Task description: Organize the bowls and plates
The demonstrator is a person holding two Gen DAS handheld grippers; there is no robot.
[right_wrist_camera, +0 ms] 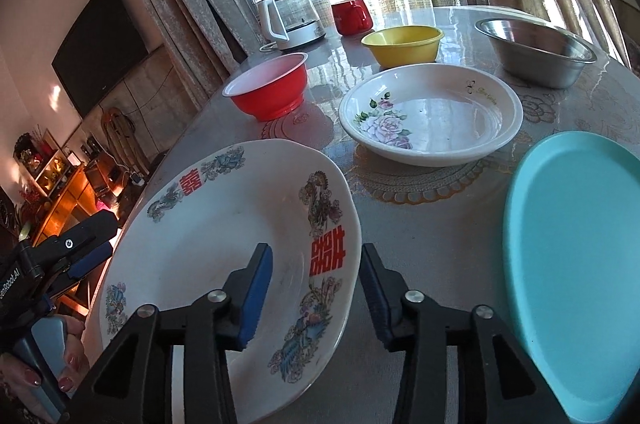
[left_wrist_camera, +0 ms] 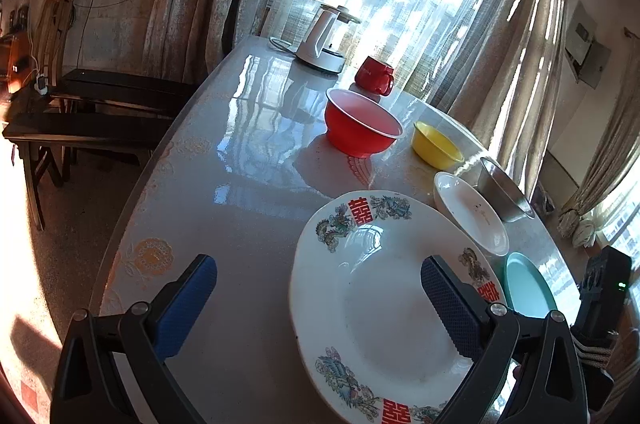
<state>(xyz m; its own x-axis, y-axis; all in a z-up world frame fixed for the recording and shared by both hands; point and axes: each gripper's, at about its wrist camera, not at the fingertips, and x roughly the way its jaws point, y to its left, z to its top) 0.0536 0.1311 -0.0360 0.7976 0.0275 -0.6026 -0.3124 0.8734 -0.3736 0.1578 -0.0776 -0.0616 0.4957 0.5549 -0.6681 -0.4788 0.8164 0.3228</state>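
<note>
A large white plate (left_wrist_camera: 380, 304) (right_wrist_camera: 220, 224) with red characters and bird patterns lies near the table's front edge. My left gripper (left_wrist_camera: 318, 262) stands wide open, straddling the plate's left rim, with one finger over the plate and the other over the tabletop. My right gripper (right_wrist_camera: 316, 252) straddles the plate's right rim, one pad over the plate's inside and the other just outside the rim. A gap shows at the inner pad, so it reads as open. Farther back stand a red bowl (right_wrist_camera: 268, 90), a yellow bowl (right_wrist_camera: 404, 42) and a steel bowl (right_wrist_camera: 536, 52).
A white rose-patterned dish (right_wrist_camera: 432, 112) sits behind the big plate, and a teal plate (right_wrist_camera: 576, 264) lies to its right. A red mug (right_wrist_camera: 352, 16) and a kettle (right_wrist_camera: 288, 20) stand at the back by the curtained window. Dark benches (left_wrist_camera: 100, 112) stand left of the table (left_wrist_camera: 240, 184).
</note>
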